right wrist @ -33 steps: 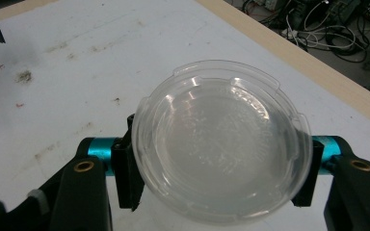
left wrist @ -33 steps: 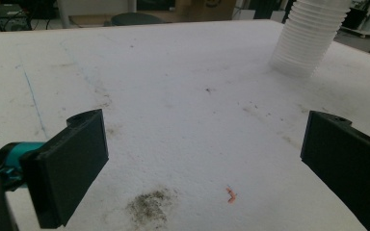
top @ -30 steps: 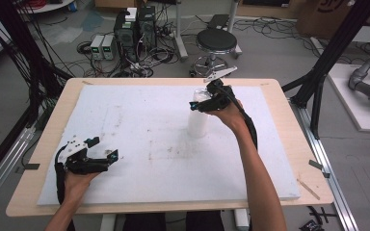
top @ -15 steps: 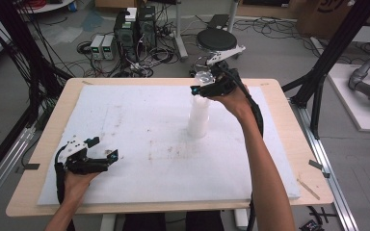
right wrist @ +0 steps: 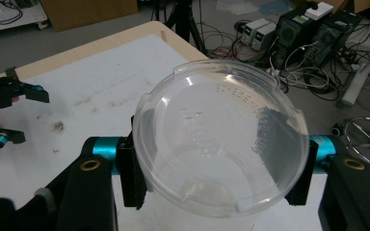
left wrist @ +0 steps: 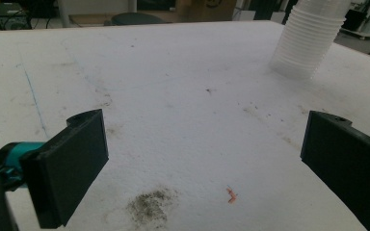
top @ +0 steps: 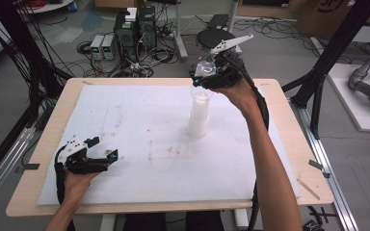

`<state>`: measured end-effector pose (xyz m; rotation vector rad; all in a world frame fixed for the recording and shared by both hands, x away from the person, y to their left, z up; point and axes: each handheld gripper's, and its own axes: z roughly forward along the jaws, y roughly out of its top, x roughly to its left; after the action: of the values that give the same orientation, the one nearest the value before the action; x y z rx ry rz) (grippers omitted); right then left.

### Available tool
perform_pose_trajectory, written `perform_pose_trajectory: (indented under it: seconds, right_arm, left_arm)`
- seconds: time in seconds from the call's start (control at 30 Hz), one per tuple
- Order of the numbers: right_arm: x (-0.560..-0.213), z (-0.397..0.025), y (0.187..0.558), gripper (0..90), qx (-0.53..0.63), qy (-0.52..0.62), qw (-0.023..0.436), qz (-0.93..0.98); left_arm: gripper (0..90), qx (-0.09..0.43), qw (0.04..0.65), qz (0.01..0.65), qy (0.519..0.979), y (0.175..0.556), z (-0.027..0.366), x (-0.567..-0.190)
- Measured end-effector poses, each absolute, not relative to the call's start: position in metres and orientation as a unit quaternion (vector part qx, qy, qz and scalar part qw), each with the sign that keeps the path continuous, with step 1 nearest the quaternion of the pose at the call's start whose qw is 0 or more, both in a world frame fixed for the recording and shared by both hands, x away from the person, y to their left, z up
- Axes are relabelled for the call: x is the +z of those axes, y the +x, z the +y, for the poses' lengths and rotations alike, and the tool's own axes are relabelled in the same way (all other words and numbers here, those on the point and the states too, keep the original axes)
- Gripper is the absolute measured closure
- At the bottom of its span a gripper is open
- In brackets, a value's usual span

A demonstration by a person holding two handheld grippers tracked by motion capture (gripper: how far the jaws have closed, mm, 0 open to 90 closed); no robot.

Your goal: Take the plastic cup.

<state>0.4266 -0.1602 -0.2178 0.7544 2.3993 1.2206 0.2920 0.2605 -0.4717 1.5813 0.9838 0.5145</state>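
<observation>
From above, the right hand-held gripper lifts the top cup off the cup stack at the table's far middle; a sticking cup beneath could topple the stack. In the left gripper view, the left hand-held gripper hovers wide open and empty, too far to steady it. In the right gripper view the jaws pinch the thin cup at its sides, and it might buckle or slip.

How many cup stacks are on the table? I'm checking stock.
1. The stack stands right of centre, toward the table's far edge. The right gripper holds a single cup lifted above it.

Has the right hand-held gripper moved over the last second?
Yes. The right hand-held gripper, shut on a clear plastic cup, has risen and shifted toward the table's far edge, above the white cup stack.
</observation>
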Motion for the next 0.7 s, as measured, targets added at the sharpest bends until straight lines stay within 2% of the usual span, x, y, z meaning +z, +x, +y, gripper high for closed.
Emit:
perform_pose_trajectory:
  seconds: [0.33, 0.7]
  right_arm:
    - [-0.212, -0.166, 0.387, 40.7, 0.464, 0.231, 0.166, 0.839]
    - [-0.247, -0.182, 0.334, 40.7, 0.517, 0.203, 0.153, 0.818]
  left_arm:
    - [2.6, 0.216, 0.568, 0.417, 0.676, 0.292, 0.261, -0.472]
    - [2.6, 0.221, 0.576, 0.405, 0.675, 0.290, 0.261, -0.472]
